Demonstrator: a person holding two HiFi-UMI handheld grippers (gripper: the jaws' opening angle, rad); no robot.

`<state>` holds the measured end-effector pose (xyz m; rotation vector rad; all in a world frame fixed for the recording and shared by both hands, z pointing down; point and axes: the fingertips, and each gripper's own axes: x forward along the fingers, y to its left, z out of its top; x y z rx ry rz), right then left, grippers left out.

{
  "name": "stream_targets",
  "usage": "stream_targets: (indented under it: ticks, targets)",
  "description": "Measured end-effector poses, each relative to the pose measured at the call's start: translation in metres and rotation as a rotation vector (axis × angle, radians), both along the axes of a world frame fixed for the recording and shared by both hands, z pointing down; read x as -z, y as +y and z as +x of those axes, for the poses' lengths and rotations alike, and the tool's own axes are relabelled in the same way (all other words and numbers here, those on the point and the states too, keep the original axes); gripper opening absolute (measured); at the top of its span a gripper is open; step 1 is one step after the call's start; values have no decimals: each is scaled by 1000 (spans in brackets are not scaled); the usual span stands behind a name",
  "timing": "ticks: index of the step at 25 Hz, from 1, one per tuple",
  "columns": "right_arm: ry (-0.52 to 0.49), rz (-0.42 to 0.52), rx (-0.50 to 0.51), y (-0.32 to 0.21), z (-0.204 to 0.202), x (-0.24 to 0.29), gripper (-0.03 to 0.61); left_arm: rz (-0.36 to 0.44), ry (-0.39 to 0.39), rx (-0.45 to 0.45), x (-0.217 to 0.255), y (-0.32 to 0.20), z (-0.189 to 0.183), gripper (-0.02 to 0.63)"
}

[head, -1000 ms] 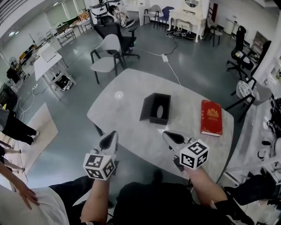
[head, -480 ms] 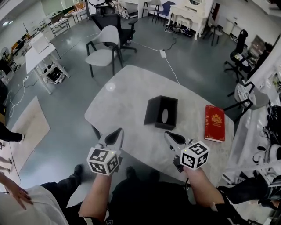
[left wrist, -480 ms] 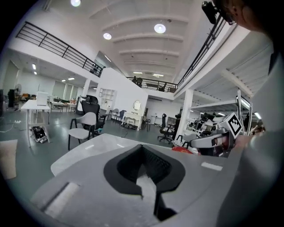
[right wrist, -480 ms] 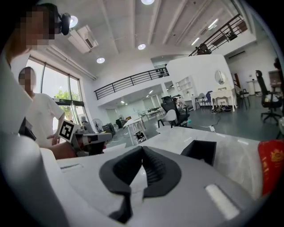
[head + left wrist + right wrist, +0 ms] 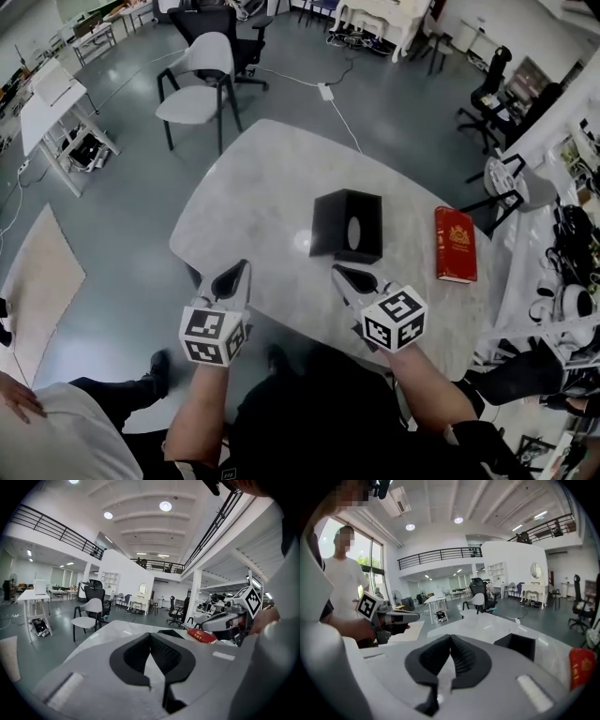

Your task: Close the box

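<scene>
A black box (image 5: 348,225) stands on the pale marble table (image 5: 253,206), its top open, with an oval hole in one panel. The box also shows in the right gripper view (image 5: 516,646) and as a dark sliver in the left gripper view (image 5: 171,633). My left gripper (image 5: 238,273) hovers at the table's near left edge, jaws shut and empty. My right gripper (image 5: 343,276) is held just short of the box's near side, jaws shut with nothing between them. Neither gripper touches the box.
A red book (image 5: 455,245) lies on the table to the right of the box. A grey chair (image 5: 194,89) stands beyond the table's far left. Office chairs and desks fill the room behind. A person in a white shirt (image 5: 344,590) stands at the left.
The head view has shifted, so table and box sit lower and nearer. Both grippers stay shut and low near the table's front edge; the right one has drawn slightly left, toward the box.
</scene>
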<state>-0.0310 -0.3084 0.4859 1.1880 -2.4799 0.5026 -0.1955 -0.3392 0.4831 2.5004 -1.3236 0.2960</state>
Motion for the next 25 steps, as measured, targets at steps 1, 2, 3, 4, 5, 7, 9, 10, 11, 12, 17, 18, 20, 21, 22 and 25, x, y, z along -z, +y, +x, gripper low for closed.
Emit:
stream_targets:
  ticks: [1, 2, 3, 4, 5, 7, 9, 10, 11, 12, 17, 18, 20, 21, 22, 25]
  targets:
    - [34, -1, -5, -7, -2, -5, 3, -4, 5, -5, -1, -4, -3, 9]
    - [69, 1, -4, -15, -2, -10, 3, -7, 8, -9, -2, -8, -5, 9]
    - [101, 4, 2, -23, -2, -15, 3, -9, 8, -14, -4, -13, -5, 9]
    - [131, 8, 12, -31, -1, -20, 3, -9, 5, -18, -6, -17, -5, 9]
    - [158, 9, 24, -39, 0, -26, 3, -10, 1, -23, -8, -22, -4, 9]
    - [205, 2, 58, -51, 0, -38, 17, -10, -6, -33, -10, -28, -2, 9]
    - [267, -10, 104, -60, 0, -54, 63, -13, -14, -43, -15, -32, 1, 9]
    - [307, -14, 125, -64, 3, -63, 66, -18, -17, -47, -18, -33, 3, 9]
    - [349, -19, 143, -69, 5, -73, 66, -23, -18, -48, -21, -36, 4, 9]
    - [387, -25, 160, -75, 8, -84, 71, -29, -18, -46, -24, -39, 4, 9]
    - [505, -82, 265, -91, 7, -129, 117, -56, 1, -20, -37, -57, 1, 9]
    - [539, -86, 287, -93, 8, -138, 124, -61, 4, -17, -40, -59, 1, 9]
    - [609, -83, 327, -95, 11, -155, 129, -70, 7, -15, -47, -61, 2, 9]
    - [640, -76, 346, -96, 12, -163, 137, -74, 8, -15, -50, -61, 2, 9]
    - [668, -69, 363, -97, 12, -170, 138, -77, 9, -15, -53, -61, 2, 9]
    - [738, -68, 407, -98, 13, -190, 152, -92, 16, -12, -62, -60, 2, 9]
